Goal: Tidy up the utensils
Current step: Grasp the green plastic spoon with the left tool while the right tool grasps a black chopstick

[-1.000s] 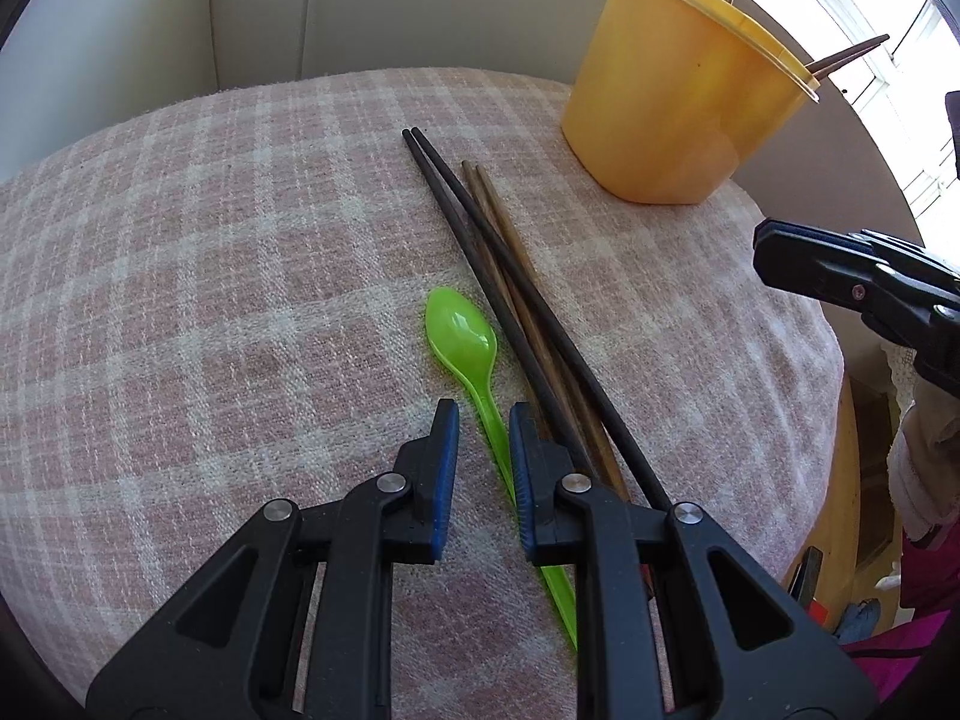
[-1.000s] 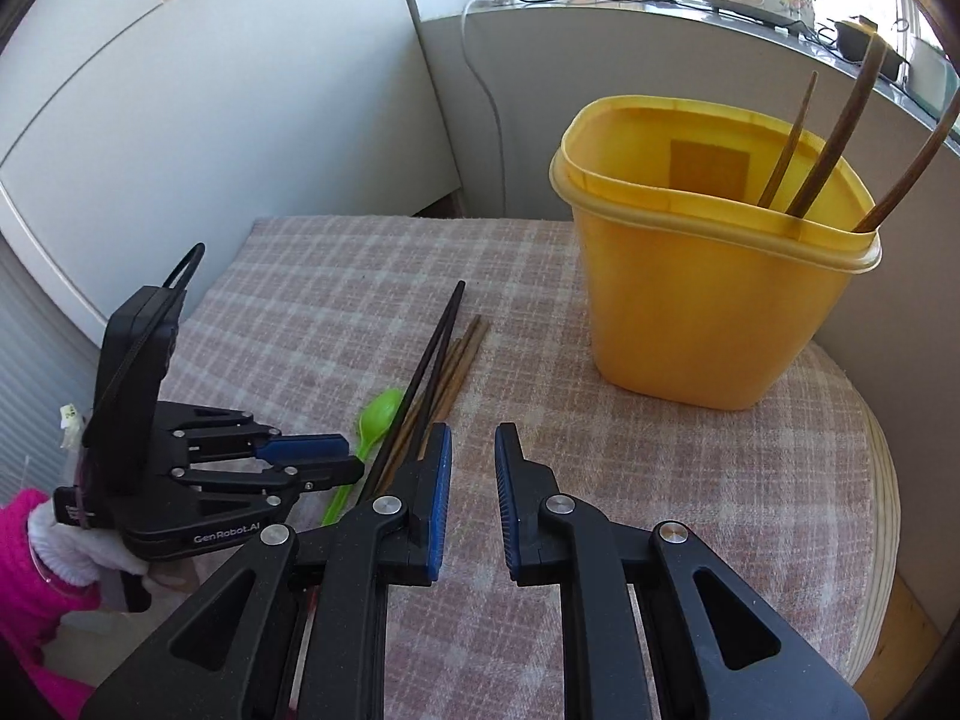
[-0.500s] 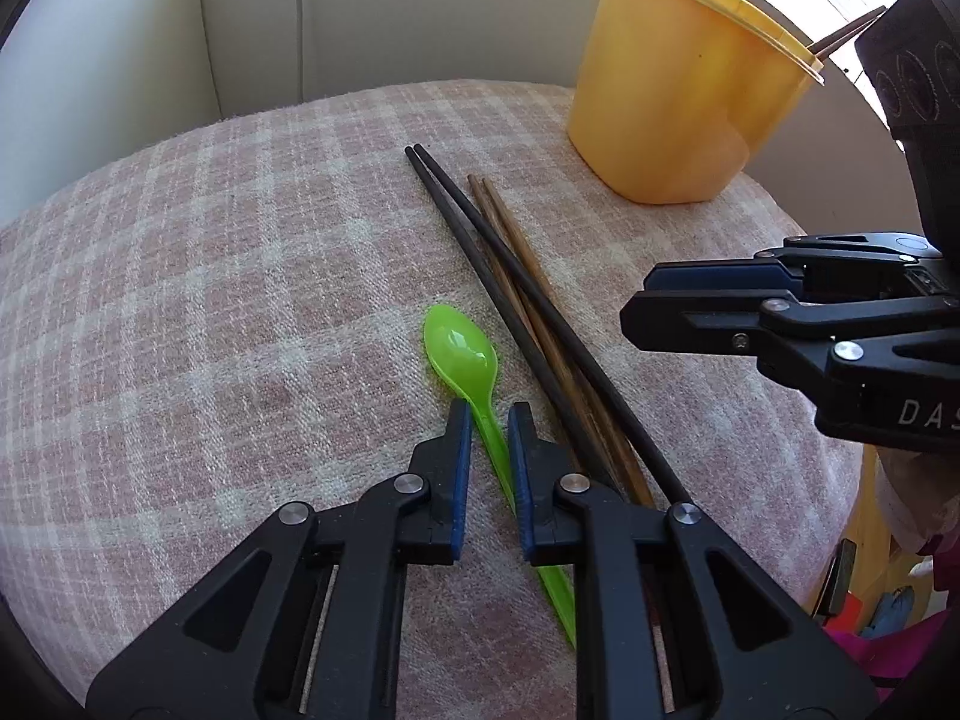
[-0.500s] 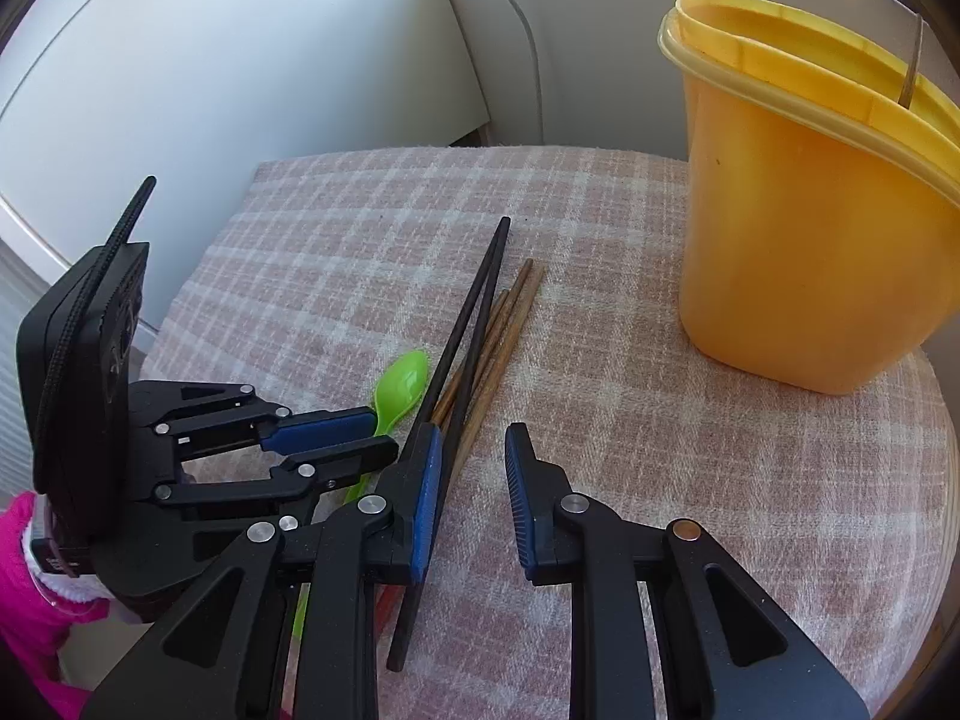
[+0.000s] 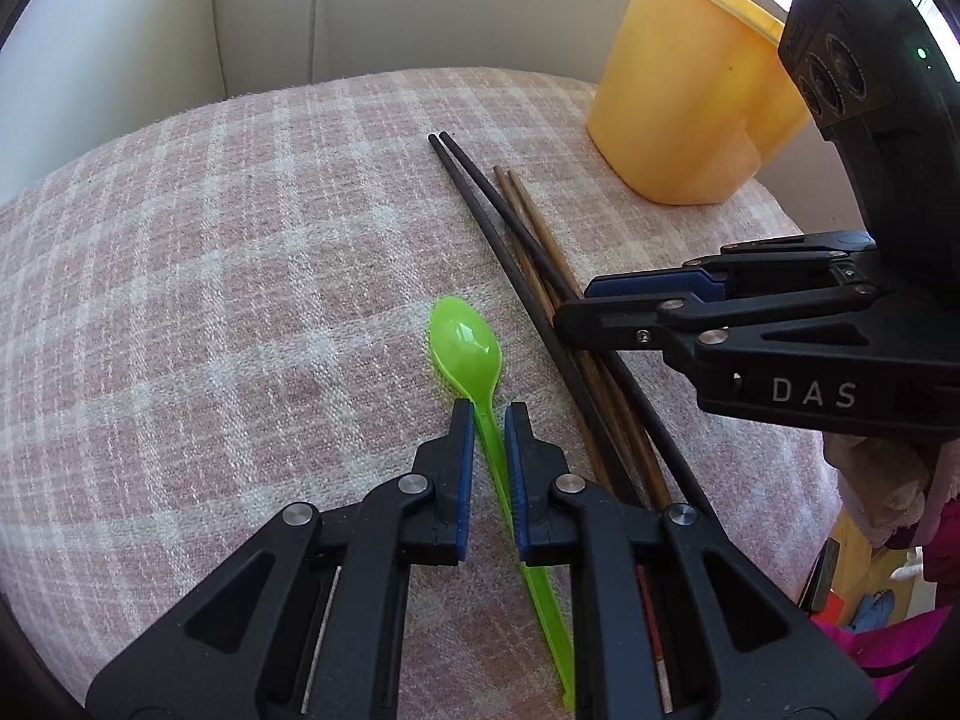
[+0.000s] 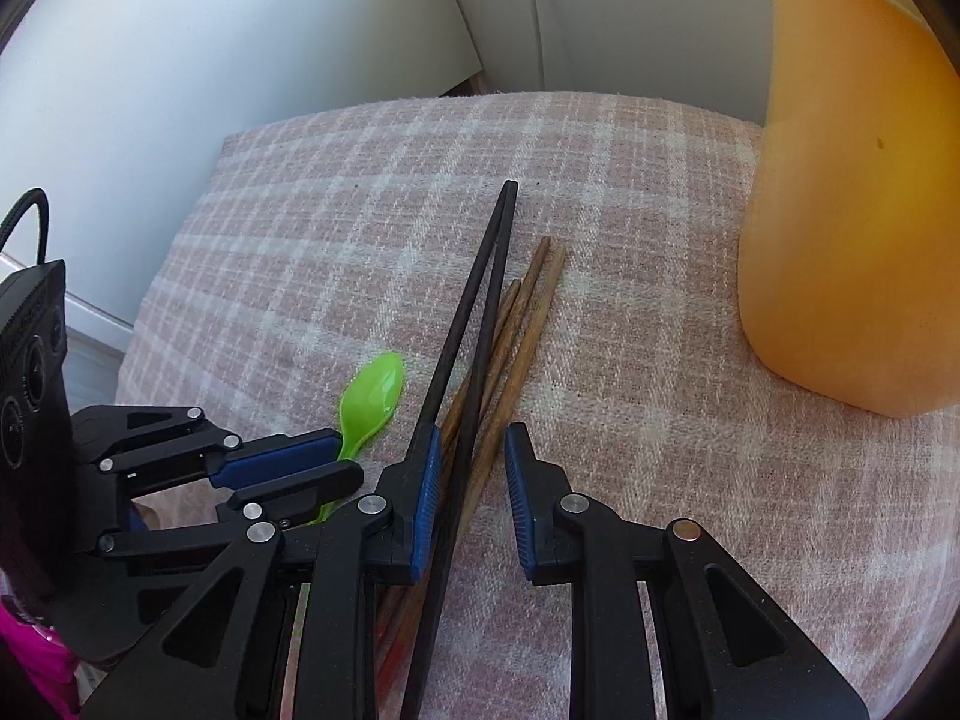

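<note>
**Both grippers low over the utensils**

The left gripper [image 5: 488, 411] has its jaws narrowly apart, straddling the neck of the green spoon [image 5: 467, 343] without clearly pinching it. The right gripper [image 6: 471, 450] holds its jaws wide apart around the black chopsticks [image 6: 474, 294] and brown chopsticks [image 6: 528, 312], which lie side by side (partly overlapping) on the checked cloth [image 5: 240, 276] covering the desk. The spoon bowl points to 12 o'clock. Farther off, at 1 o'clock, stands the yellow tub [image 5: 678, 114].
</note>
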Available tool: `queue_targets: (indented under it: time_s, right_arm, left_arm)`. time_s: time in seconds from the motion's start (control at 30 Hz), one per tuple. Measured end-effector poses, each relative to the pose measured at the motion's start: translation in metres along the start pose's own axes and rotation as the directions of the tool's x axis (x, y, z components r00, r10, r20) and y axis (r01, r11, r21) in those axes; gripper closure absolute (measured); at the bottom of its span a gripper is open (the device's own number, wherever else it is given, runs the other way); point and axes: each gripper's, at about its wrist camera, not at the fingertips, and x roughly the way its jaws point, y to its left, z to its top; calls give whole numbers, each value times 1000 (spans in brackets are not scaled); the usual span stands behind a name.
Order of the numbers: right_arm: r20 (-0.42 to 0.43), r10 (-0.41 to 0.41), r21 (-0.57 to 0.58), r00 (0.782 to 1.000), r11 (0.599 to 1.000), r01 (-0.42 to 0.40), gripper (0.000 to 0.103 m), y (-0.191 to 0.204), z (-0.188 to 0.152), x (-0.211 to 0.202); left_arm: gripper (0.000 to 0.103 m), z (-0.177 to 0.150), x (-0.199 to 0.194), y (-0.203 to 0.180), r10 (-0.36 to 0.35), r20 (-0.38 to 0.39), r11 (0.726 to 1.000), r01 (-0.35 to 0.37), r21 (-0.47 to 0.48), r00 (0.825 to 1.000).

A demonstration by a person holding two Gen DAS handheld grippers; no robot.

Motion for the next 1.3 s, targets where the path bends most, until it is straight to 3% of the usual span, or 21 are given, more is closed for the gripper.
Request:
queue_targets:
  time_s: [0.2, 0.5, 0.93, 1.07, 1.13, 1.2, 1.3]
  right_arm:
    - [-5, 3, 12, 1000, 1000, -3, 94, 0, 3, 4]
    - [27, 9, 26, 1000, 1000, -9, 96, -8, 1, -9]
    - [188, -8, -45, 982, 999, 16, 98, 3, -8, -63]
    - [239, -32, -62, 971, 997, 48, 98, 4, -12, -82]
    - [240, -32, -64, 970, 997, 49, 98, 3, -13, -85]
    - [226, -29, -66, 974, 997, 45, 98, 0, -14, -83]
    - [185, -26, -39, 982, 999, 34, 97, -6, -11, -70]
  left_arm:
    - [96, 0, -5, 16, -54, 2, 997, 54, -52, 999]
    - [97, -5, -32, 45, -69, 52, 994, 73, -85, 996]
    - [97, 5, -96, 58, -79, 189, 995, 89, -46, 979]
    - [97, 3, -84, 52, -74, 101, 997, 77, -22, 992]
    - [91, 1, -70, 48, -52, 45, 998, 53, -29, 998]
    - [69, -2, -60, 48, -18, 1, 1000, 18, -14, 1000]
    - [68, -4, -41, 41, 32, -43, 999, -32, 3, 999]
